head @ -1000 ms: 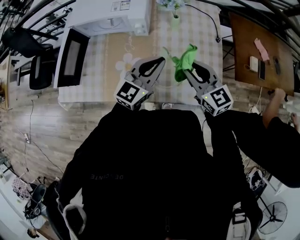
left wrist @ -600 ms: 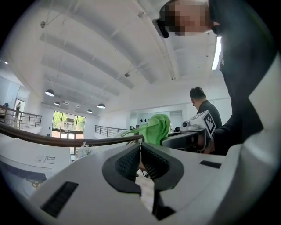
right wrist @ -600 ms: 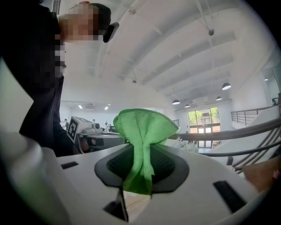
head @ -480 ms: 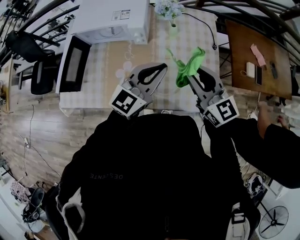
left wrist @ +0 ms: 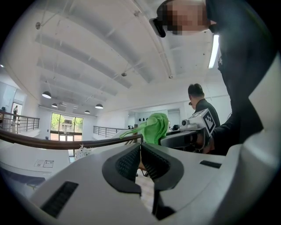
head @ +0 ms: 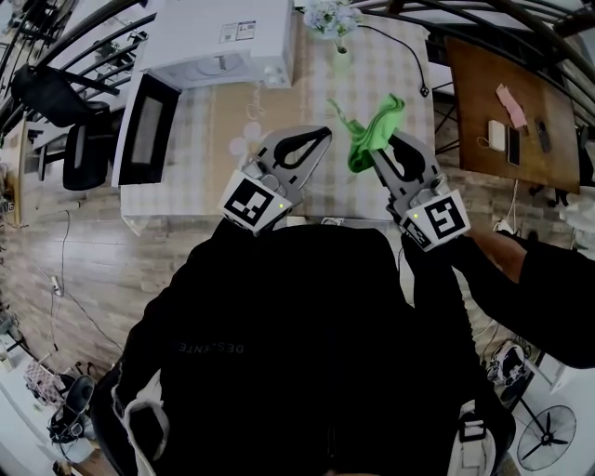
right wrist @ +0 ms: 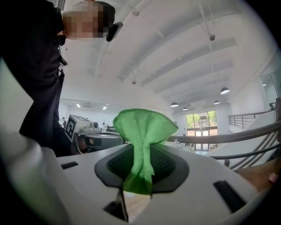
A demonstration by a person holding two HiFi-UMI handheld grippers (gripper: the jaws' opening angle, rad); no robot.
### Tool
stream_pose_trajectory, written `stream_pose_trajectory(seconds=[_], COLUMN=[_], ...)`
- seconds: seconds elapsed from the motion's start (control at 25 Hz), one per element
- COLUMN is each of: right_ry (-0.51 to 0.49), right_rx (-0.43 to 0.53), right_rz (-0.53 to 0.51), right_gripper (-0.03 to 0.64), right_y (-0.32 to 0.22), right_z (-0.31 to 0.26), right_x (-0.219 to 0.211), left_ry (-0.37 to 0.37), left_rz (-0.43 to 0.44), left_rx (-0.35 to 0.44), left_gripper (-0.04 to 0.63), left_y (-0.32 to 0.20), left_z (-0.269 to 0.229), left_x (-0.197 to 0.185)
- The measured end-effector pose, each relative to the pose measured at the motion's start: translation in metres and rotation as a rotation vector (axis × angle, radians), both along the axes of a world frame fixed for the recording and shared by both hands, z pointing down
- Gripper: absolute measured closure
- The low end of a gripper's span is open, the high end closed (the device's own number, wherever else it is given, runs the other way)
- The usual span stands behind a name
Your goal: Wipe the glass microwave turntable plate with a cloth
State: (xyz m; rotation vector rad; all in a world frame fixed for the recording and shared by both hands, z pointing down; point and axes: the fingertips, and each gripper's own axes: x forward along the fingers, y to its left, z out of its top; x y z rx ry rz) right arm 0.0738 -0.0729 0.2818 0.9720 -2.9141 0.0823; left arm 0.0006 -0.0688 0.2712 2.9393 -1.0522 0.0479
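Note:
My right gripper (head: 376, 153) is shut on a green cloth (head: 374, 128), which bunches up above the jaws over the checked table (head: 279, 102). In the right gripper view the cloth (right wrist: 142, 132) fills the gap of that gripper (right wrist: 141, 151), which is tilted up towards the ceiling. My left gripper (head: 321, 133) is held beside it, shut with nothing between the pads. The left gripper view shows the pads of that gripper (left wrist: 140, 147) meeting, with the cloth (left wrist: 154, 127) and right gripper (left wrist: 193, 132) beyond. I cannot make out the glass plate.
A white microwave (head: 218, 37) stands at the table's far left, its door (head: 144, 130) swung open. A flower vase (head: 333, 19) and a black cable (head: 409, 46) lie at the far edge. A brown side table (head: 507, 102) and another person's hand (head: 507, 251) are at right.
Both grippers have lifted slightly and spread a little apart with the cloth still held. The other person's hand at right has dropped lower and come closer to me.

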Motion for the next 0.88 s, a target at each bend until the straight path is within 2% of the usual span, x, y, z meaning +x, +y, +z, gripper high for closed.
stream_pose_trajectory(seconds=[0.88], right_ry=[-0.004], right_rx=[-0.005], right_rz=[0.024], right_gripper=[0.497], right_y=[0.002], right_z=[0.0002], right_x=[-0.0026], left_ry=[0.01], left_rz=[0.028], left_rx=[-0.007], left_gripper=[0.574], left_y=[0.0035], left_z=[0.0047], left_x=[0.0016])
